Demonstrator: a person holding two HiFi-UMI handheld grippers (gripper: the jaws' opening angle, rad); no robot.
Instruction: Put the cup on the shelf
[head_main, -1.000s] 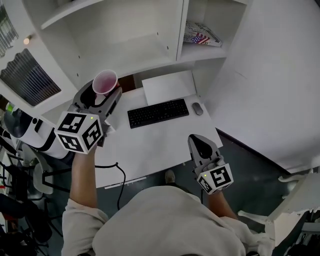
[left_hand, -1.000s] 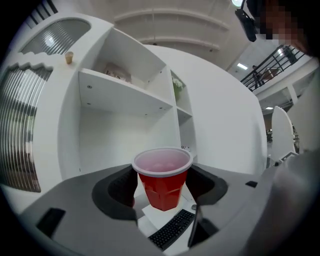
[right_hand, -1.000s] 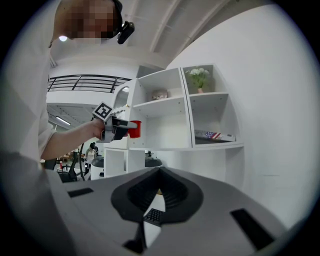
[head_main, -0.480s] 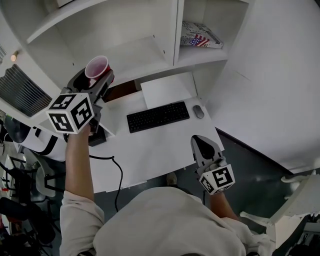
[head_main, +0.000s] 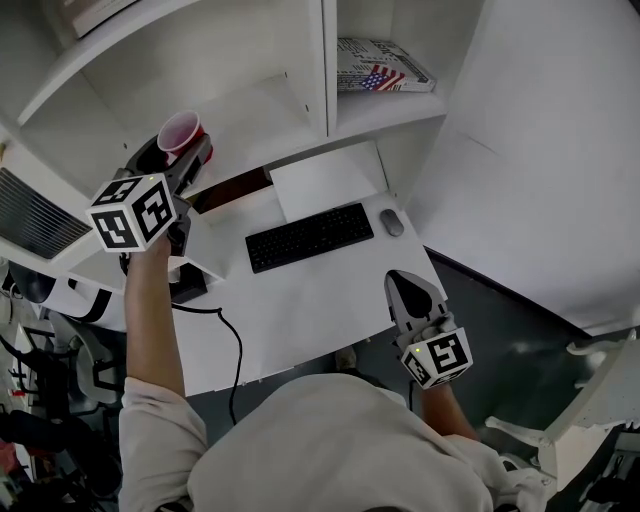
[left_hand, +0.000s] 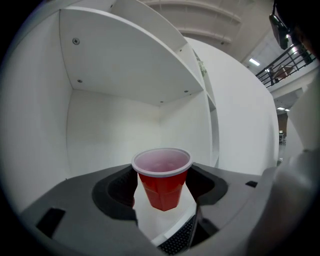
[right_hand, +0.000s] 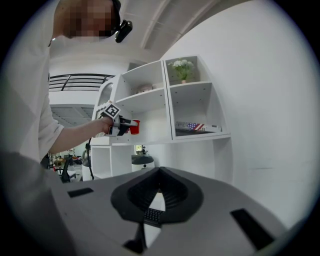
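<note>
The red plastic cup stands upright between the jaws of my left gripper, which is shut on it and raised in front of the white shelf. In the left gripper view the cup hangs before an empty shelf compartment, above its floor. My right gripper is low at the desk's front right corner, its jaws shut with nothing between them. In the right gripper view, the right gripper points at the shelf unit, and the cup shows far off in the left gripper.
On the desk lie a black keyboard, a grey mouse and a white sheet. A booklet with a flag print lies in the right shelf compartment. A black cable hangs at the desk's left front.
My left gripper has lifted the cup up and back, from above the desk's left end to the front of the shelf compartment. The right gripper has hardly moved.
</note>
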